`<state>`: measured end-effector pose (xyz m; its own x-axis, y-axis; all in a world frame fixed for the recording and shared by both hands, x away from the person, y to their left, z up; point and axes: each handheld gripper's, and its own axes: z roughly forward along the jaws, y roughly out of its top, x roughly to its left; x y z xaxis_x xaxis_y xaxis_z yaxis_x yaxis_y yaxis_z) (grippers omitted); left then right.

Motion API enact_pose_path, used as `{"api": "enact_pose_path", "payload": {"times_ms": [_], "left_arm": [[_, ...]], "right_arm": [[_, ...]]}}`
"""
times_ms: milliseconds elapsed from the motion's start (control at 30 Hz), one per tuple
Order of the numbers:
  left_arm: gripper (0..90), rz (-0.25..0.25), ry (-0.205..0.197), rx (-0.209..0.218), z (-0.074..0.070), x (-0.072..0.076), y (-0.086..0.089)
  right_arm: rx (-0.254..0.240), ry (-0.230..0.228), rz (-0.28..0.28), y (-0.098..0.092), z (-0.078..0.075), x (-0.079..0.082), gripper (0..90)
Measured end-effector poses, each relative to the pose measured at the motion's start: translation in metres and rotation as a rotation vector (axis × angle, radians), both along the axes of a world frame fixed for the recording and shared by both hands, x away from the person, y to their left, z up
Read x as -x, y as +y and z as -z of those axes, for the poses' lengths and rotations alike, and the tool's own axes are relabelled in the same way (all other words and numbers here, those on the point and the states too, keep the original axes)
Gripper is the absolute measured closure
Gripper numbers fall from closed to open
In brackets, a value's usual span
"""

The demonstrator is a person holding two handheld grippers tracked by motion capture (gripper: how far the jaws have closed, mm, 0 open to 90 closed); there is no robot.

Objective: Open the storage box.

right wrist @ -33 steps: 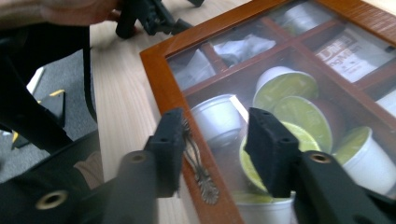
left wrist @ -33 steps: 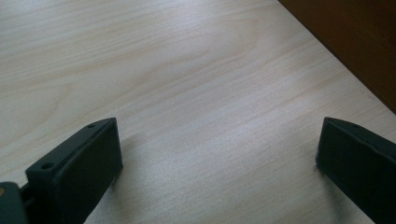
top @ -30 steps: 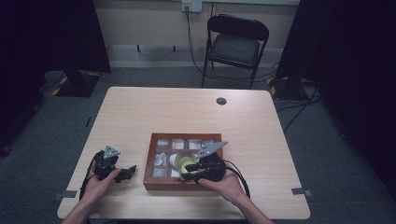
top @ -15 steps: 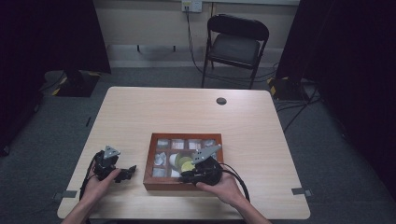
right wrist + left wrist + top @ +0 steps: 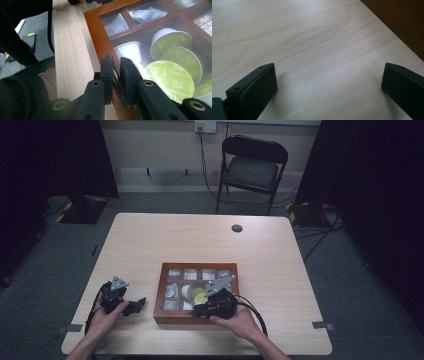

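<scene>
Knob, small round metal, sat pinched in the right gripper on the brown wooden glass-lidded box; lid likely light, hinged, glass fragile. Left gripper stood wide over bench.

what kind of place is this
Probably a lab or studio recording corner, not a home: a bare wooden table on grey carpet, a folding chair by the wall, dark curtains at both sides.

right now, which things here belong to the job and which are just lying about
In the job:
- right gripper, jaws just closed on the clasp
- box

Lying about:
- left gripper, open, resting on the table
- black disc
- chair
</scene>
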<state>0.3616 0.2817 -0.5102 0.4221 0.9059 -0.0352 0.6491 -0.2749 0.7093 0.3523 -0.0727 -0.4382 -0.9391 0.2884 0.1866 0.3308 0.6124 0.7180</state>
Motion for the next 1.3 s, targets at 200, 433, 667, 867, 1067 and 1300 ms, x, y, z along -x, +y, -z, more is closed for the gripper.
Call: {"api": "enact_pose_path", "payload": {"times_ms": [200,433,667,867,1067,1300], "left_arm": [[0.0,0.002,0.002,-0.001,0.000,0.000,0.000],[0.0,0.017,0.004,-0.006,0.000,0.001,0.001],[0.0,0.019,0.002,-0.006,0.000,0.001,0.001],[0.0,0.018,0.003,-0.007,0.000,0.001,0.001],[0.0,0.020,0.004,-0.007,0.000,0.001,0.001],[0.0,0.020,0.004,-0.006,0.000,0.001,0.001]], "right_arm": [[0.009,-0.011,-0.005,0.001,-0.002,0.000,81.3],[0.004,-0.004,-0.007,0.000,-0.003,-0.001,81.3],[-0.010,0.002,-0.005,-0.001,-0.005,-0.002,81.3],[-0.023,0.009,0.001,-0.002,-0.008,-0.003,81.3],[-0.032,0.019,0.005,-0.002,-0.010,-0.003,81.3],[-0.052,0.021,0.014,-0.004,-0.013,-0.004,81.2]]}}
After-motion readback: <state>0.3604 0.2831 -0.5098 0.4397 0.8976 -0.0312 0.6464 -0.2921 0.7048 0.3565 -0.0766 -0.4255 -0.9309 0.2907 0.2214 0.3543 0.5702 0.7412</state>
